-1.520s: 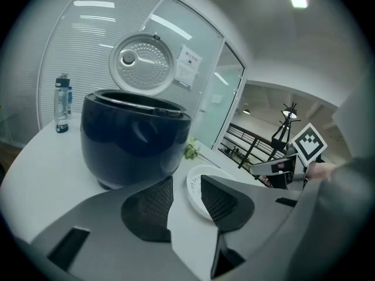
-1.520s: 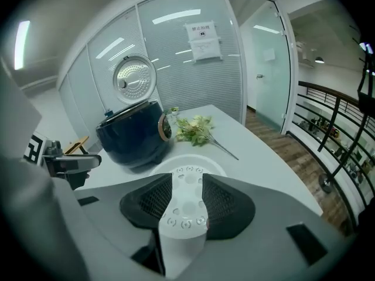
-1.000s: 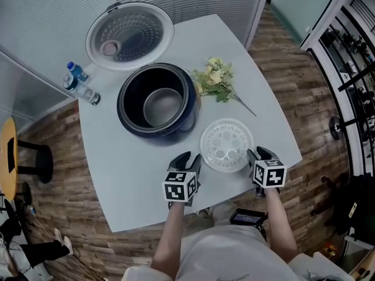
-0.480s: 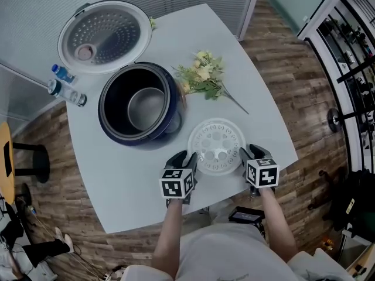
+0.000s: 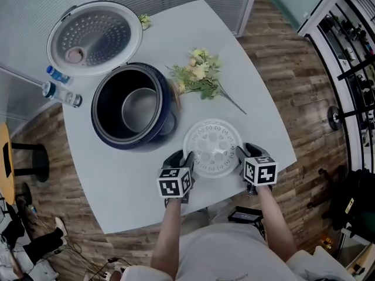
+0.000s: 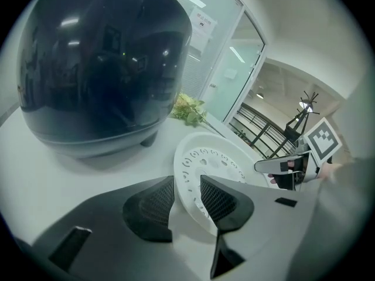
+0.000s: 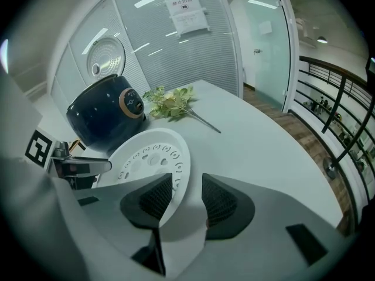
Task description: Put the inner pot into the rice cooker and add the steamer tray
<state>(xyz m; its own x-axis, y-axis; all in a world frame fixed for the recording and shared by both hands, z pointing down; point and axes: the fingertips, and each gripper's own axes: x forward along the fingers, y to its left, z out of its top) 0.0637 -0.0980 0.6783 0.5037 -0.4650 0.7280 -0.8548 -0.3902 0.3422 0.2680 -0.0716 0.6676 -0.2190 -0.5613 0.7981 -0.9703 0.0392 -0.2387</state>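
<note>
Loosely straddled at rim, white round perforated steamer tray (image 5: 212,148), left gripper (image 6: 186,181), right gripper (image 7: 186,178), jaws apart.

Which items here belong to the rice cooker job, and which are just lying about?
Job:
- rice cooker
- inner pot, already inside it
- steamer tray

Lying about:
- flower sprig
- loose blossom by the lid
- two water bottles

Steamer tray (image 6: 206,157) partly behind left tongs (image 6: 187,181), rice cooker (image 6: 99,69) top cropped, wall notice (image 7: 187,13) unreadable
</note>
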